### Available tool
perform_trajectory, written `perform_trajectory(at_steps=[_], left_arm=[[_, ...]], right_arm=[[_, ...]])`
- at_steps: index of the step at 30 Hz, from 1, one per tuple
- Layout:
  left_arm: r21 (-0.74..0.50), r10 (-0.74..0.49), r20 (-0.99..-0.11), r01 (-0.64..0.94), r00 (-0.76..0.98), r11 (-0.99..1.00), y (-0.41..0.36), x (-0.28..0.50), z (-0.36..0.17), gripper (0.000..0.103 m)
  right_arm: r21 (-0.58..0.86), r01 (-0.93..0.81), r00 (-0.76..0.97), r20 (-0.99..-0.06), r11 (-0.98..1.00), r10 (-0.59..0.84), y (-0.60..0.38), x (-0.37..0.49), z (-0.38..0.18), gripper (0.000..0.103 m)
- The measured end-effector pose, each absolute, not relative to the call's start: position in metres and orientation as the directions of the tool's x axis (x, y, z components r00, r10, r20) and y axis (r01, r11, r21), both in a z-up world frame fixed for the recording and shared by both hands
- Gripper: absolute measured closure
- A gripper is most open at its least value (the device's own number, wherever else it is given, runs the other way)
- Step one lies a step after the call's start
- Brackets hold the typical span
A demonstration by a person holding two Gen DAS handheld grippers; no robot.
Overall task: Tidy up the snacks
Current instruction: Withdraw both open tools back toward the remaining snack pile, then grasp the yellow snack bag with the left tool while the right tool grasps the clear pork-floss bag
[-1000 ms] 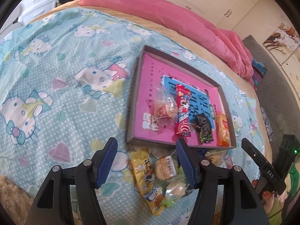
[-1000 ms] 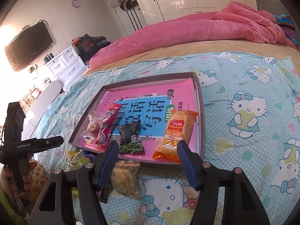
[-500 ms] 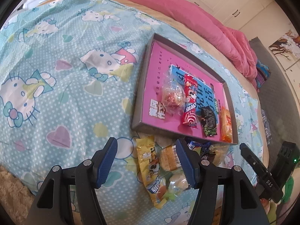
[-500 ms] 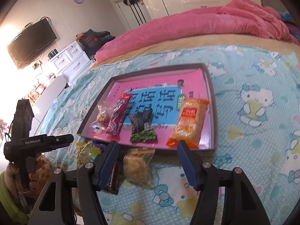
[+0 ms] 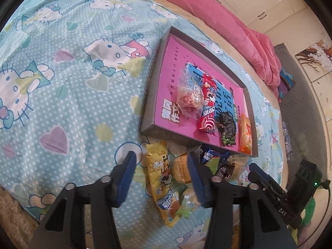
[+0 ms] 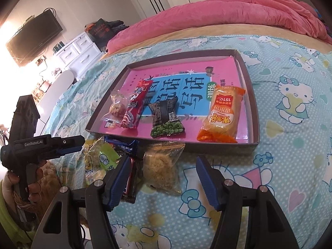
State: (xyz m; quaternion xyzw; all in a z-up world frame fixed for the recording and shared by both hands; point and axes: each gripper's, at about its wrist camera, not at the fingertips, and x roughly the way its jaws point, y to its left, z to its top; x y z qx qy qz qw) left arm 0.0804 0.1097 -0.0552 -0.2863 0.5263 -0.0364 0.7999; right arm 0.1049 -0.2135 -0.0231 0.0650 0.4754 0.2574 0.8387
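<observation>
A shallow grey box [image 5: 153, 95] [image 6: 252, 95] with a pink book inside lies on the bed. In it lie a clear-wrapped bun [image 5: 189, 100] [image 6: 116, 109], a red packet [image 5: 207, 101] [image 6: 134, 105], a black pea packet [image 5: 227, 130] [image 6: 166, 118] and an orange packet [image 5: 244, 134] [image 6: 222, 116]. Loose snacks lie before the box: a yellow packet [image 5: 161, 178], a small cake [image 5: 181, 169], a blue packet [image 5: 211, 157] [image 6: 122, 145] and a clear floss bag [image 6: 161, 166]. My left gripper [image 5: 161, 176] is open over the yellow packet. My right gripper [image 6: 164, 178] is open over the floss bag.
The bed has a blue cartoon-cat sheet [image 5: 62, 83] and a pink duvet [image 6: 228, 10] at the far side. White drawers [image 6: 81, 47] and a television [image 6: 33, 37] stand beyond the bed. The bed's near edge runs just below both grippers.
Both grippers have moved closer to the loose snacks in front of the box. Both stay open. No snack has moved.
</observation>
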Motion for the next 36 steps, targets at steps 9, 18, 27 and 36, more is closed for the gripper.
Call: perform_trajectory(at_steps=[9,18,27,36], left_arm=[[-0.532,-0.404,-0.815,-0.263,0.415,0.805,0.108,0.083,-0.068,0.065],[-0.509,-0.388,-0.833,-0.273,0.395,0.816,0.103,0.089,-0.076,0.065],[-0.493,-0.380,-0.840,-0.254,0.387,0.832,0.096,0.098,-0.080,0.065],[-0.468,-0.361,-0.858,-0.268,0.365,0.842,0.092,0.113,-0.091,0.081]], right_arm=[[0.345,-0.364,0.388,-0.788,0.865,0.477,-0.208,0.104,-0.033,0.039],[0.346,-0.332,0.360,-0.813,0.877,0.457,-0.206,0.110,-0.049,0.039],[0.308,-0.379,0.350,-0.825,0.872,0.443,-0.189,0.112,-0.058,0.043],[0.311,-0.384,0.351,-0.821,0.869,0.449,-0.186,0.118,-0.063,0.049]])
